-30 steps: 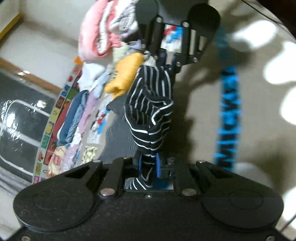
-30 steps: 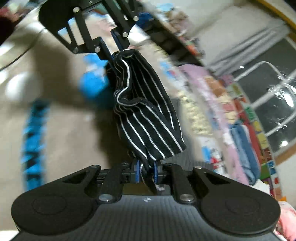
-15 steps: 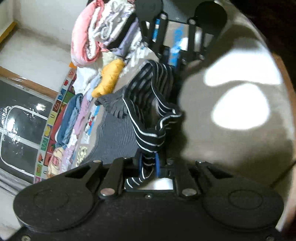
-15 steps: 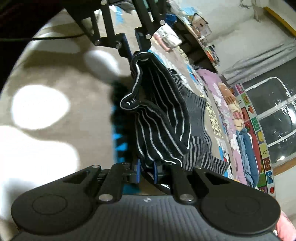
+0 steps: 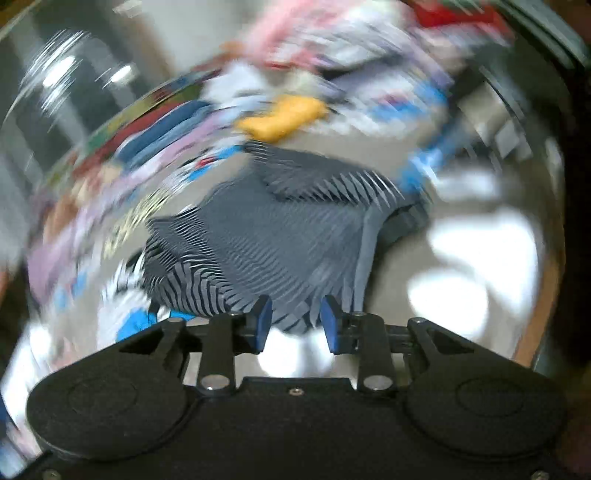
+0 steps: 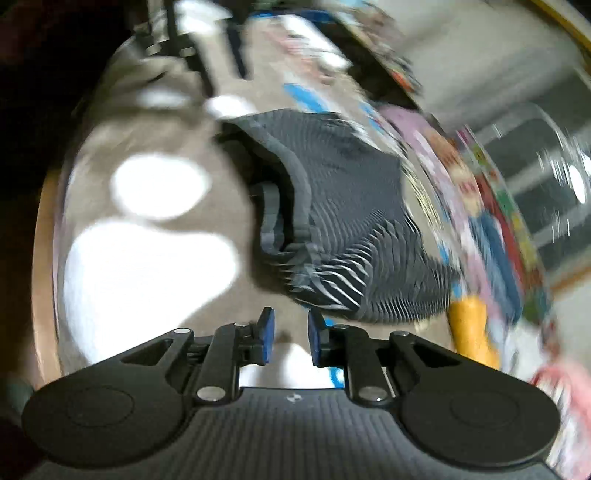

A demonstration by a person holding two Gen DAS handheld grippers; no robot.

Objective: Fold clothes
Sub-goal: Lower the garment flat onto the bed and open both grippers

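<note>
A black garment with thin white stripes [image 5: 280, 236] lies spread and partly folded on the beige mat, seen blurred in both wrist views [image 6: 343, 206]. My left gripper [image 5: 295, 323] hovers just behind its near edge, jaws opening, blue pads [image 5: 263, 321] apart with nothing pressed between them. My right gripper [image 6: 288, 334] sits a little short of the garment's near corner, jaws also opening, and only bare mat shows in the gap.
A row of folded clothes in blue, lilac and pink [image 5: 159, 147] lies beyond the garment, with a yellow piece [image 5: 284, 118] and a heap of pink and white laundry [image 5: 332, 33]. The beige mat [image 6: 147, 236] bears white blotches. A glass door [image 6: 554, 177] stands behind.
Both grippers held the striped garment hanging between them; now it lies on the mat and both have let go. The left view has rolled sharply, and both views are blurred.
</note>
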